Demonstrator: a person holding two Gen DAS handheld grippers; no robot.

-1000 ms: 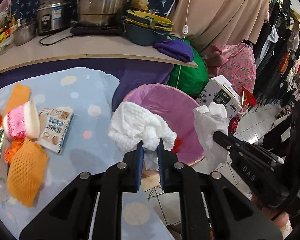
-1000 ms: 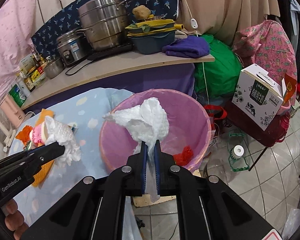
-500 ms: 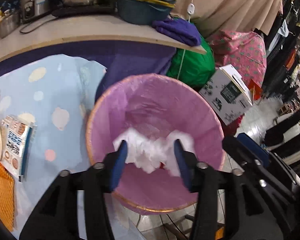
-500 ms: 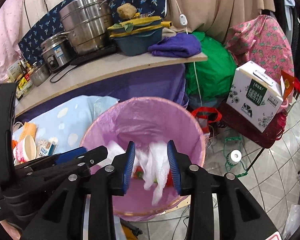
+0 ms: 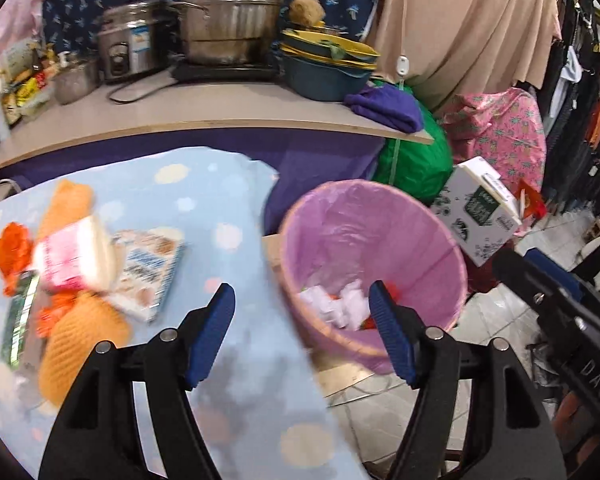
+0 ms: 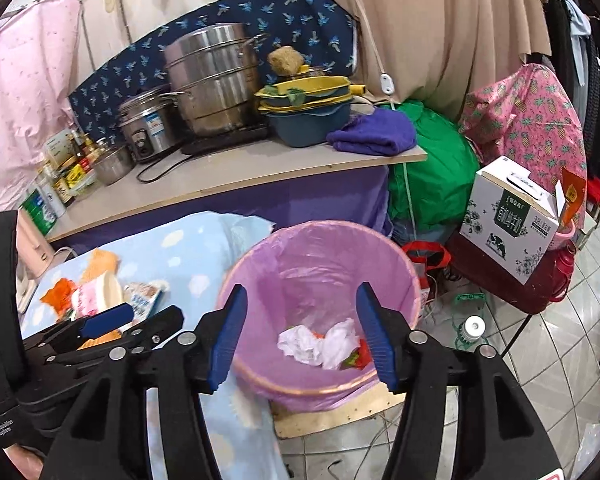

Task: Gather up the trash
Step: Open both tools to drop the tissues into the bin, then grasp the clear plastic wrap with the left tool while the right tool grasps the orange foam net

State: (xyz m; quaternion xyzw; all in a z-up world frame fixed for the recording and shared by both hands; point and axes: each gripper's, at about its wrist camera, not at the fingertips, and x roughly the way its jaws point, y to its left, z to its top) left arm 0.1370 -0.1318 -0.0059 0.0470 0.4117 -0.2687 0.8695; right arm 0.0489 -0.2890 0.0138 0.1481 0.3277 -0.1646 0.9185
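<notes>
- Left gripper [image 5: 302,334]: jaws spread, empty; remaining trash [image 5: 80,264] lies forward-left on blue cloth [image 5: 204,196].
- Right gripper [image 6: 300,330]: jaws spread, empty, poised above bin [image 6: 380,240]; white tissues [image 6: 320,344] lie below, inside.

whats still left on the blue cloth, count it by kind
orange foam nets: 2
orange crumpled scraps: 2 (blurred, could be one piece)
pink and white cup: 1
blue and white snack packet: 1
green packet: 1
total: 7
</notes>
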